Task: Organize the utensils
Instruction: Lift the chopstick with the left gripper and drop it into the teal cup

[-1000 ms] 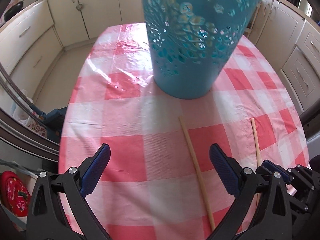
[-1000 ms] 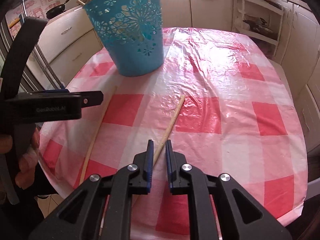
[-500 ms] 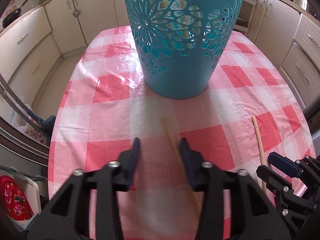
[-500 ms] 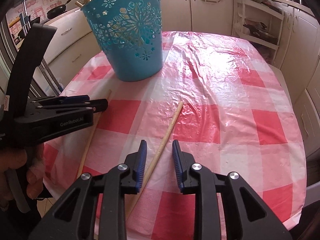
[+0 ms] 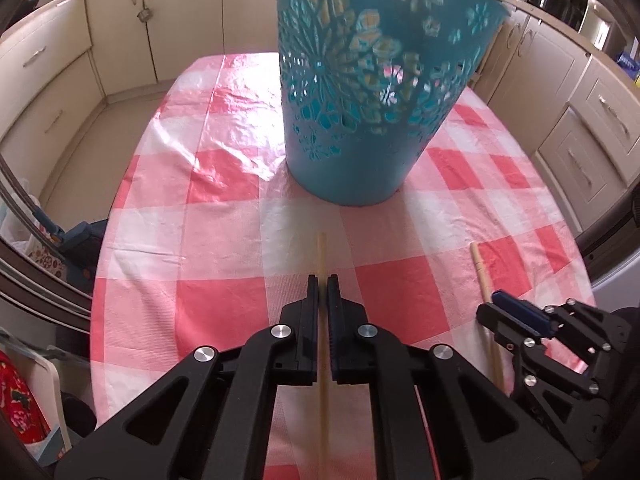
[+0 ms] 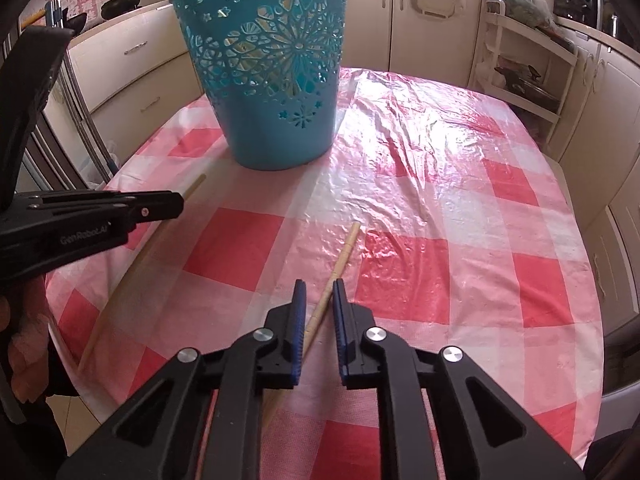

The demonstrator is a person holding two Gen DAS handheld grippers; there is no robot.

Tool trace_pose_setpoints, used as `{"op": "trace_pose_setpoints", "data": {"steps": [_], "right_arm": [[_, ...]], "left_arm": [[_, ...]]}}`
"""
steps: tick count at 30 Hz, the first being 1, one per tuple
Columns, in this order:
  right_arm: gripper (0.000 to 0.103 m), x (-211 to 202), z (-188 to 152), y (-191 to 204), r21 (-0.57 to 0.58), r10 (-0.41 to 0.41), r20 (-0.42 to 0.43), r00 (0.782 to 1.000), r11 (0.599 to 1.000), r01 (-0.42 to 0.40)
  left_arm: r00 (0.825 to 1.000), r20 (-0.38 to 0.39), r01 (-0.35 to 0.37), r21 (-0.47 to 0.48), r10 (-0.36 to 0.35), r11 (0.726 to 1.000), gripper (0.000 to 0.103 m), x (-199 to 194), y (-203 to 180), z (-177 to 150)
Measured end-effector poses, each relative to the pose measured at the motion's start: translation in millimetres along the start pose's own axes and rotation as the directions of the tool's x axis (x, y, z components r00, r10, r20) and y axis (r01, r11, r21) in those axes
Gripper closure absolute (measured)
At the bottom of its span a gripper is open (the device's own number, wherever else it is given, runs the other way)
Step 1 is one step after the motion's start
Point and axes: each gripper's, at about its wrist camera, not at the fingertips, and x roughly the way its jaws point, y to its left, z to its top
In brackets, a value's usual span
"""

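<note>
Left claw (image 5: 323,284) clamped on wooden stick (image 5: 321,254), long axis toward blue basket (image 5: 360,160); right claw (image 6: 320,292) closing astride second stick (image 6: 342,258).

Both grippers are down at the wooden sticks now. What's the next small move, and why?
Probably lift the left gripper straight up: it is shut on the thin wooden stick, while the right gripper is closing around the other wooden stick. The perforated teal plastic basket stands just ahead.

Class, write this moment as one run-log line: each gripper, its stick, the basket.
left gripper: shut on left stick | right gripper: closing, right stick between jaws | blue basket: upright on table
</note>
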Motion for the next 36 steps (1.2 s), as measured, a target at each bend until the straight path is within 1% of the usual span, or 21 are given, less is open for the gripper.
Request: {"op": "trace_pose_setpoints", "data": {"steps": [5,9,12,17,20,22,24,27,29,33,36], "right_arm": [[0.092,0,-2,-2,0.008,0.01,0.019,1.0,1.0,-0.01],[0.092,-1,-4,-5,0.019,0.026,0.036,0.999,0.999,-0.027],[0.092,-1,-4,-6,0.03,0.036,0.041,0.999,0.999,-0.037],[0.092,-1,-5,-6,0.031,0.034,0.048,0.998,0.999,-0.036],[0.092,-1,-5,-6,0.035,0.036,0.05,0.998,0.999,-0.038],[0.092,-1,-5,-7,0.039,0.039,0.05,0.998,0.998,-0.041],[0.092,-1,-5,-7,0.042,0.042,0.051,0.998,0.998,-0.044],[0.092,-1,-5,-8,0.046,0.046,0.051,0.998,0.998,-0.048],[0.092,-1,-5,-8,0.048,0.05,0.05,0.997,0.997,-0.052],[0.092,-1,-5,-11,0.059,0.062,0.05,0.997,0.996,-0.065],[0.092,-1,-5,-12,0.066,0.07,0.049,0.996,0.995,-0.073]], "left_arm": [[0.997,0.062,0.053,-0.028,-0.052,0.998,0.099,-27,6,8],[0.987,0.123,0.109,-0.067,-0.1,0.992,0.099,-56,16,13],[0.981,0.147,0.138,-0.084,-0.125,0.987,0.099,-71,22,12],[0.973,0.177,0.167,-0.095,-0.148,0.981,0.099,-94,28,11],[0.964,0.21,0.19,-0.101,-0.166,0.977,0.099,-113,31,14],[0.952,0.247,0.211,-0.097,-0.182,0.973,0.099,-129,31,19],[0.934,0.296,0.234,-0.087,-0.199,0.968,0.099,-147,29,30],[0.903,0.373,0.252,-0.056,-0.213,0.966,0.099,-172,21,52],[0.88,0.426,0.249,-0.034,-0.211,0.968,0.099,-186,15,72],[0.832,0.52,0.236,-0.017,-0.193,0.972,0.099,-201,3,116],[0.807,0.563,0.23,-0.025,-0.177,0.973,0.099,-200,-3,145]]}}
